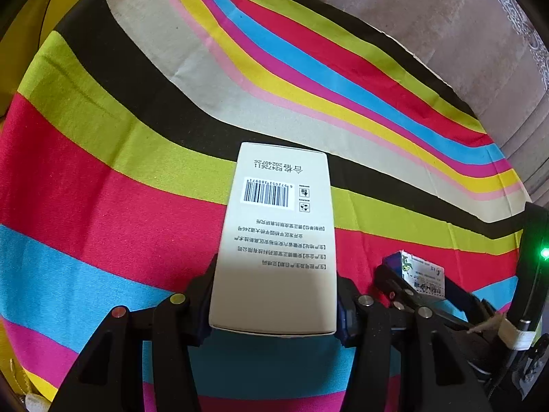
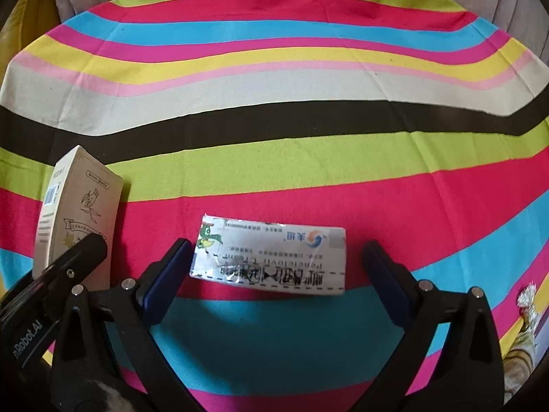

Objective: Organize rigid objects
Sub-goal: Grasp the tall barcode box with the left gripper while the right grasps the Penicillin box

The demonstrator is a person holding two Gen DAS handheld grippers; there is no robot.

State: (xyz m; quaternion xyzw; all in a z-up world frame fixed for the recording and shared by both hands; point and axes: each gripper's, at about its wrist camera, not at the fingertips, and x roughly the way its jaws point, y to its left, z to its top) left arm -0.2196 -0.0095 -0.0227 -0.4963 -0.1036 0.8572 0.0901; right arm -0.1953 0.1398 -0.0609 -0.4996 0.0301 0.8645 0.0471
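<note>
My left gripper (image 1: pixel 274 309) grips the cream box (image 1: pixel 274 240) above the striped cloth (image 1: pixel 103 206). My right gripper (image 2: pixel 274 274) stands open around the crumpled cream packet (image 2: pixel 271 257). Risk: closing off-centre could crush or skew it.

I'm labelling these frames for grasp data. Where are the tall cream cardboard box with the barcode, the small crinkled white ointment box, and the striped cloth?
Tall cream cardboard box (image 1: pixel 274 243): left wrist view, printed face.
Small crinkled white ointment box (image 2: pixel 271 257): right wrist view, top face.
Striped cloth (image 2: pixel 274 168): right wrist view, green stripe.
</note>
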